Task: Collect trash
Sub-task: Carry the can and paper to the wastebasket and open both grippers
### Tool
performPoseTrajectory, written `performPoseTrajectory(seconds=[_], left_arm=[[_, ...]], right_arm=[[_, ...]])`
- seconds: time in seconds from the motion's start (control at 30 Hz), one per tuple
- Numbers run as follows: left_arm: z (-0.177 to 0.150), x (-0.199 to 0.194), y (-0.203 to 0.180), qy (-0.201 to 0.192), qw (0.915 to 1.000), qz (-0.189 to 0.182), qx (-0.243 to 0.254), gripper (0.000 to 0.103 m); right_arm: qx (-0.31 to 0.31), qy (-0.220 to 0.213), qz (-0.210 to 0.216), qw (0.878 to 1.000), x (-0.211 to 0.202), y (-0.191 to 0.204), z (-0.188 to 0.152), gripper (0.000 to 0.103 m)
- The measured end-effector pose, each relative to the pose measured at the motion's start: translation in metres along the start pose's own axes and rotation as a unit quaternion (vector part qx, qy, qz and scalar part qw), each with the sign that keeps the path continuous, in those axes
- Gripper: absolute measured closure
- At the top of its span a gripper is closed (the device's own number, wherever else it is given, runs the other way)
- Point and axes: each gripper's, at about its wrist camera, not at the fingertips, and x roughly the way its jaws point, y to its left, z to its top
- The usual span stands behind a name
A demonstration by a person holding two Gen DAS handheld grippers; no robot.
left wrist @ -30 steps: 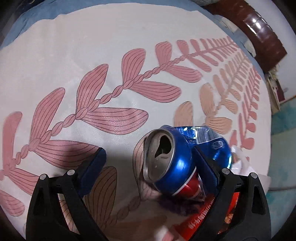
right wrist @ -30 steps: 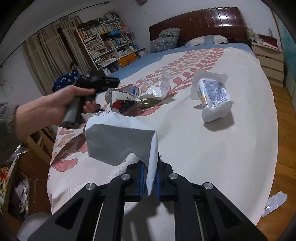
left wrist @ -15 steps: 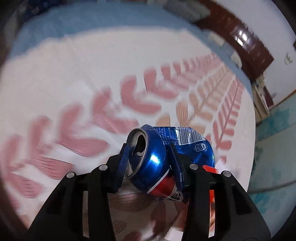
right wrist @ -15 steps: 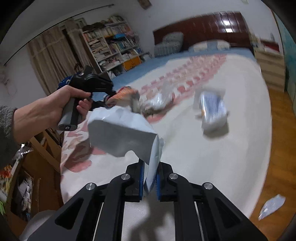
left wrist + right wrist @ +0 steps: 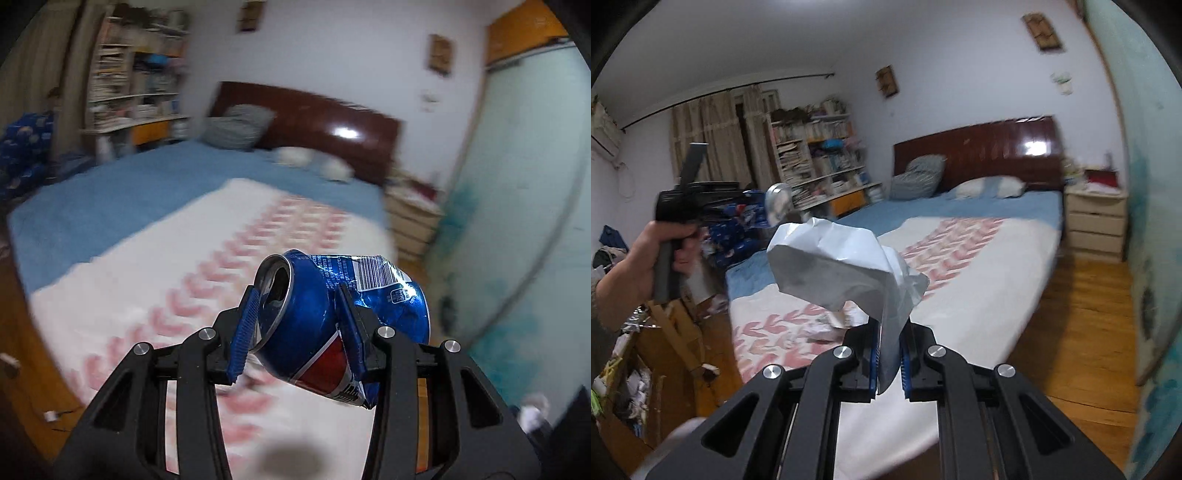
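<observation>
My left gripper (image 5: 295, 295) is shut on a crushed blue and red soda can (image 5: 332, 328) and holds it in the air above the bed. In the right wrist view the left gripper (image 5: 698, 203) shows at the left in a hand, with the can (image 5: 768, 210) at its tip. My right gripper (image 5: 889, 343) is shut on a crumpled white plastic bag (image 5: 842, 269) and holds it up over the bed's foot.
The bed (image 5: 979, 266) has a white cover with pink leaves and a blue sheet. Scraps of trash (image 5: 827, 325) lie near its foot. A nightstand (image 5: 1095, 221) stands at the right, a bookshelf (image 5: 820, 162) behind, and a cluttered box (image 5: 631, 373) at the left.
My left gripper closed on the can and lifted it off the bed. My right gripper rose with the bag, and both views now look across the room.
</observation>
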Motion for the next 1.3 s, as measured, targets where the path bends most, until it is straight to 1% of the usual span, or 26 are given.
performPoseTrajectory(seconds=[0.03, 0.1, 0.13, 0.2, 0.23, 0.27, 0.3, 0.33, 0.4, 0.43, 0.47, 0.5, 0.6, 0.63, 0.67, 0.73, 0.83, 0.93, 0.97, 1.0, 1.03, 1.07, 1.1, 1.13, 1.17, 1.3], left_arm=[[-0.01, -0.004, -0.02, 0.005, 0.9997, -0.022, 0.009, 0.06], [-0.04, -0.007, -0.062, 0.028, 0.9964, -0.078, 0.019, 0.06], [-0.056, -0.004, -0.081, 0.047, 0.9934, -0.102, 0.022, 0.06], [-0.1, 0.008, -0.124, 0.095, 0.9834, -0.152, 0.03, 0.06], [-0.122, 0.017, -0.146, 0.118, 0.9776, -0.17, 0.037, 0.06], [-0.152, 0.03, -0.169, 0.153, 0.9684, -0.193, 0.038, 0.06], [-0.178, 0.04, -0.186, 0.185, 0.9597, -0.209, 0.035, 0.06], [-0.214, 0.058, -0.213, 0.23, 0.9467, -0.221, 0.045, 0.061], [-0.262, 0.075, -0.242, 0.273, 0.9337, -0.221, 0.07, 0.061], [-0.298, 0.094, -0.266, 0.321, 0.9188, -0.207, 0.101, 0.061], [-0.321, 0.107, -0.278, 0.344, 0.9106, -0.198, 0.116, 0.061], [-0.348, 0.121, -0.29, 0.373, 0.8995, -0.185, 0.133, 0.061], [-0.409, 0.149, -0.313, 0.43, 0.8719, -0.149, 0.18, 0.061], [-0.422, 0.154, -0.319, 0.443, 0.8646, -0.143, 0.188, 0.061], [-0.434, 0.156, -0.327, 0.45, 0.8579, -0.142, 0.203, 0.061], [-0.448, 0.152, -0.337, 0.444, 0.8509, -0.145, 0.241, 0.061], [-0.458, 0.154, -0.346, 0.457, 0.8399, -0.151, 0.25, 0.061], [-0.46, 0.16, -0.34, 0.494, 0.8297, -0.163, 0.202, 0.06], [-0.459, 0.159, -0.335, 0.502, 0.8283, -0.163, 0.188, 0.06], [-0.465, 0.156, -0.337, 0.5, 0.8303, -0.157, 0.189, 0.059], [-0.466, 0.158, -0.337, 0.497, 0.8315, -0.151, 0.196, 0.056], [-0.466, 0.156, -0.338, 0.494, 0.8332, -0.145, 0.203, 0.045], [-0.467, 0.156, -0.339, 0.492, 0.8352, -0.144, 0.2, 0.038], [-0.465, 0.156, -0.338, 0.493, 0.8361, -0.15, 0.189, 0.032], [-0.465, 0.156, -0.338, 0.493, 0.8362, -0.153, 0.184, 0.031], [-0.46, 0.155, -0.333, 0.492, 0.8397, -0.152, 0.173, 0.029]], right_arm=[[0.003, 0.0, -0.013, 1.0, -0.015, -0.008, -0.003, 0.092], [0.031, 0.012, -0.042, 0.999, -0.056, -0.036, -0.023, 0.092], [0.05, 0.021, -0.061, 0.997, -0.077, -0.052, -0.04, 0.092], [0.067, 0.043, -0.099, 0.992, -0.104, -0.078, -0.07, 0.092], [0.079, 0.053, -0.112, 0.989, -0.114, -0.088, -0.085, 0.092], [0.111, 0.075, -0.132, 0.982, -0.13, -0.109, -0.114, 0.092], [0.126, 0.088, -0.148, 0.977, -0.139, -0.12, -0.134, 0.092], [0.138, 0.101, -0.163, 0.972, -0.147, -0.13, -0.152, 0.092], [0.184, 0.138, -0.199, 0.953, -0.164, -0.156, -0.205, 0.092], [0.205, 0.15, -0.211, 0.944, -0.169, -0.167, -0.226, 0.092], [0.234, 0.164, -0.224, 0.932, -0.175, -0.18, -0.254, 0.092], [0.266, 0.179, -0.235, 0.918, -0.18, -0.192, -0.283, 0.092], [0.326, 0.213, -0.252, 0.886, -0.181, -0.208, -0.346, 0.092], [0.342, 0.222, -0.25, 0.878, -0.182, -0.212, -0.364, 0.092], [0.352, 0.226, -0.247, 0.874, -0.182, -0.213, -0.375, 0.092], [0.362, 0.236, -0.241, 0.869, -0.177, -0.213, -0.39, 0.092], [0.374, 0.244, -0.233, 0.864, -0.163, -0.211, -0.401, 0.092], [0.387, 0.245, -0.231, 0.858, -0.153, -0.223, -0.4, 0.088], [0.382, 0.247, -0.238, 0.858, -0.153, -0.224, -0.399, 0.083], [0.379, 0.247, -0.242, 0.858, -0.148, -0.22, -0.396, 0.075], [0.379, 0.245, -0.246, 0.858, -0.146, -0.219, -0.395, 0.067], [0.382, 0.244, -0.248, 0.856, -0.148, -0.22, -0.395, 0.05], [0.383, 0.244, -0.252, 0.854, -0.149, -0.218, -0.394, 0.038], [0.381, 0.249, -0.257, 0.853, -0.15, -0.218, -0.393, 0.037], [0.369, 0.259, -0.259, 0.854, -0.149, -0.216, -0.392, 0.037], [0.359, 0.266, -0.255, 0.857, -0.154, -0.212, -0.385, 0.037]])
